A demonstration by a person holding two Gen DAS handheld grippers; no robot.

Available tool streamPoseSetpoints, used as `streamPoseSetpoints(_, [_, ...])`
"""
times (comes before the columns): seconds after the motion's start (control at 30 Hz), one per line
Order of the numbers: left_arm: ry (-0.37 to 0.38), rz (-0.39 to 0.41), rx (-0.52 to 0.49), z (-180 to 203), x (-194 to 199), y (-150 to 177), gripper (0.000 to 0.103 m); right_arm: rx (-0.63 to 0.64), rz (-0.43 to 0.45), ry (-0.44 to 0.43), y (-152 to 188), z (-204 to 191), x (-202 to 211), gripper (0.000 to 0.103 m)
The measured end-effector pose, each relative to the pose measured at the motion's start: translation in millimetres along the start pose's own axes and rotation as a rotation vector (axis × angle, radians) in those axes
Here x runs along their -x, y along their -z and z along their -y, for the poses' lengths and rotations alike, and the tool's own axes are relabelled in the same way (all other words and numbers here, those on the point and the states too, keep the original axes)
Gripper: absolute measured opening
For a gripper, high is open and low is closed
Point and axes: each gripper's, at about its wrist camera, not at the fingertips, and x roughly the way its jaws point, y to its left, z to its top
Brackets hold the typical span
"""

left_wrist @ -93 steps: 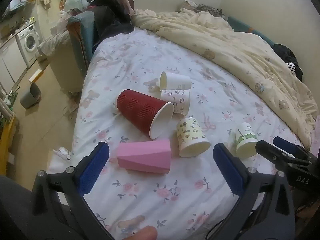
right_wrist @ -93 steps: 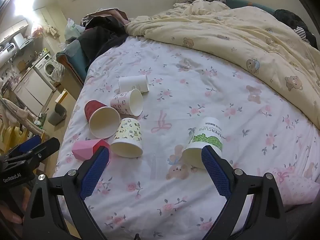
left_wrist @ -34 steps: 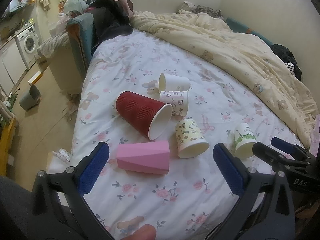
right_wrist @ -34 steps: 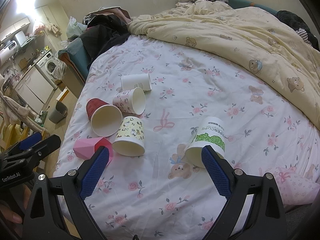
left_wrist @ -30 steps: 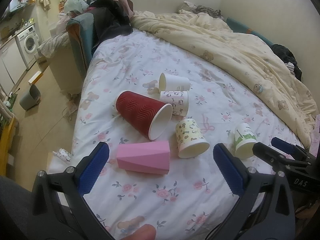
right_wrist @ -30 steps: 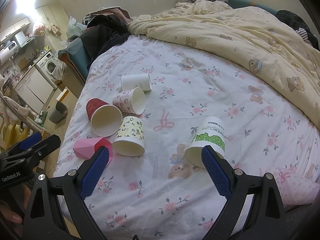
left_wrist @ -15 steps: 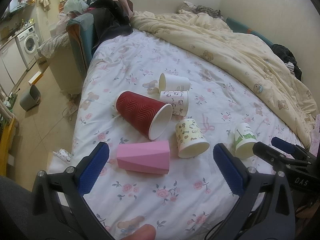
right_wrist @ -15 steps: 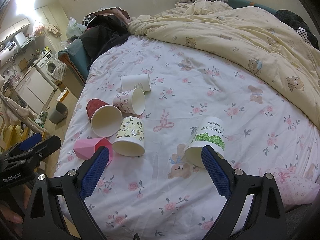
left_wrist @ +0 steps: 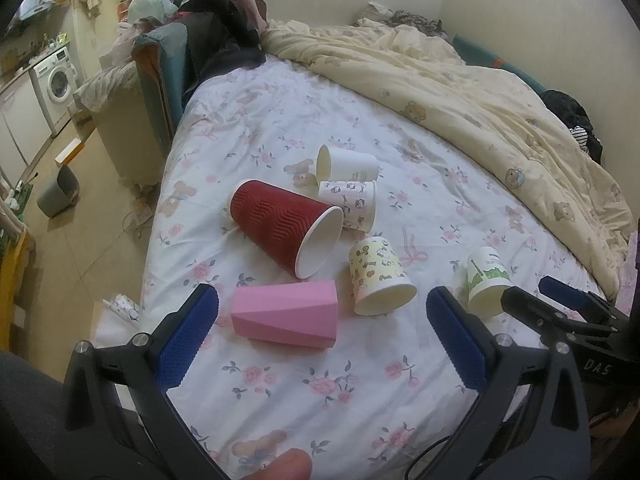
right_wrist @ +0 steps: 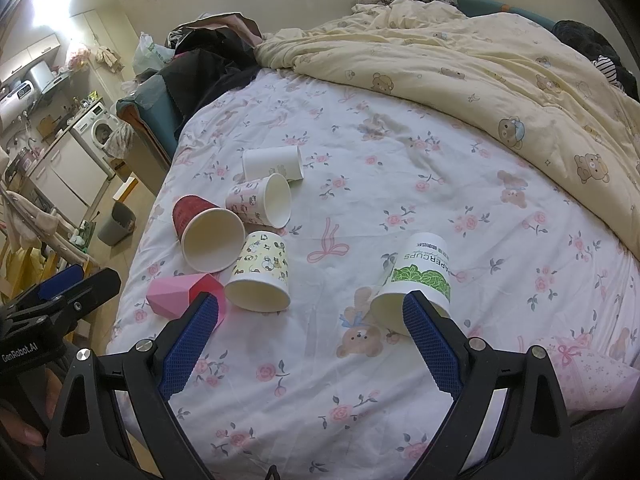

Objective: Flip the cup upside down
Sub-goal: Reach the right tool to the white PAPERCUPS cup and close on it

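Note:
Several cups lie on their sides on a flowered bed sheet (left_wrist: 280, 376). A pink faceted cup (left_wrist: 285, 314) lies nearest my left gripper (left_wrist: 320, 332), which hangs open just in front of it with nothing between its fingers. Behind it are a red ribbed cup (left_wrist: 282, 226), a yellow cartoon cup (left_wrist: 378, 276), a pink-print cup (left_wrist: 352, 204) and a white cup (left_wrist: 346, 164). A green-print cup (right_wrist: 418, 282) lies with its mouth toward my right gripper (right_wrist: 312, 332), which is open and empty, its right fingertip overlapping the cup's rim.
A cream bear-print duvet (right_wrist: 460, 64) is bunched over the far and right side of the bed. The bed's left edge drops to a floor with a grey bin (left_wrist: 58, 196) and a washing machine (left_wrist: 56, 80). Dark clothes (left_wrist: 216, 32) are piled at the far left corner.
Almost nothing: both grippers stay open and hold their places, with only a slight drift of the views. The cups have not moved.

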Motion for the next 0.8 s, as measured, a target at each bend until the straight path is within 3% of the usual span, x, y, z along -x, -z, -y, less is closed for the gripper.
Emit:
streamPoseSetpoints(0.13, [0.000, -0.001, 0.001, -1, 0, 0, 0.103, -0.002, -0.004, 0.000, -1, 1, 0, 0.096])
streamPoseSetpoints(0.27, [-0.008, -0.009, 0.014, -4, -2, 1, 0.103, -0.098, -0.033, 0.020, -11, 27, -5, 0.096])
streamPoseSetpoints(0.4, [-0.009, -0.021, 0.044, -12, -3, 0, 0.103, -0.290, -0.159, 0.091, -25, 82, -28, 0.096])
streamPoseSetpoints(0.53, [-0.008, -0.027, 0.063, -18, -2, -2, 0.103, -0.393, -0.286, 0.110, -28, 115, -57, 0.096])
streamPoseSetpoints(0.67, [-0.001, -0.038, 0.072, -20, -4, -3, 0.103, -0.484, -0.405, 0.052, -23, 127, -90, 0.096])
streamPoseSetpoints(0.8, [-0.001, -0.046, 0.075, -21, -5, -4, 0.103, -0.466, -0.453, 0.059, -19, 121, -114, 0.095])
